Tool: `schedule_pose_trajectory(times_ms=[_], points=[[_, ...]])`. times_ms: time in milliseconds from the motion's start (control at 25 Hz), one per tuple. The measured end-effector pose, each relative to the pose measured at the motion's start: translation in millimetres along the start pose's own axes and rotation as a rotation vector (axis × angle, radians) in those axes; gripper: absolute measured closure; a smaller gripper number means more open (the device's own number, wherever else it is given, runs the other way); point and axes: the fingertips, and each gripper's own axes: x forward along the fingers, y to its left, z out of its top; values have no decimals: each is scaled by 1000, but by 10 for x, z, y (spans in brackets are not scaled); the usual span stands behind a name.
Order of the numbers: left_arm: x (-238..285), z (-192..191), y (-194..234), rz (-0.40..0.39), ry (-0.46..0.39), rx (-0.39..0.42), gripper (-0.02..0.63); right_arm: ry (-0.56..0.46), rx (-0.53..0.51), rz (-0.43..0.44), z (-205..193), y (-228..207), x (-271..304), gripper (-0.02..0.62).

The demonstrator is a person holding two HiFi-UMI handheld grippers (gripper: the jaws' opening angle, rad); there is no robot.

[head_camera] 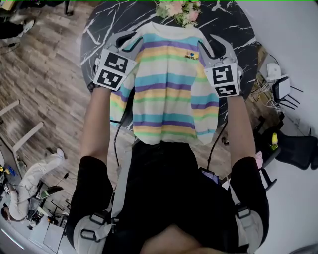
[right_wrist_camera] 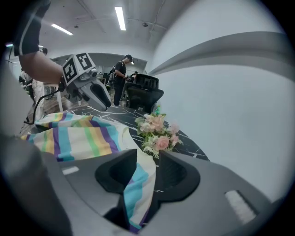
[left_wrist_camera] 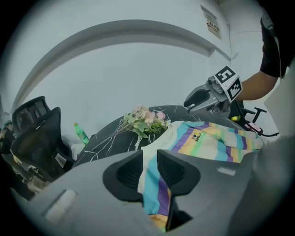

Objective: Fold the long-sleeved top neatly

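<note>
Long-sleeved top (head_camera: 166, 84): pastel stripes, cream collar, flat on black marble table (head_camera: 99, 30), upper centre. Left gripper (head_camera: 120, 40), right gripper (head_camera: 216, 45) at shoulders; jaws narrowly apart, fabric slack between.

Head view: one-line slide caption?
A person's left gripper and right gripper at the shoulders of a striped long-sleeved top spread on a black marble table, bouquet beyond the collar.
</note>
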Motion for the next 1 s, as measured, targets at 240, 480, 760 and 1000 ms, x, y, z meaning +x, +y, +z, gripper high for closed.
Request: schedule_pose_trajectory(times_ms=[240, 480, 760, 1000], points=[[-488, -538, -131, 56, 25, -69, 504, -43, -68, 78, 332, 482, 38, 449], [-1120, -1372, -123, 78, 81, -167, 505, -36, -114, 163, 679, 1252, 226, 456], [-1671, -2033, -137, 76, 108, -241, 504, -12, -142, 237, 1018, 2080, 498, 460], [-1854, -2465, -425, -15, 114, -329, 467, 22, -157, 261, 1169, 2471, 738, 465]])
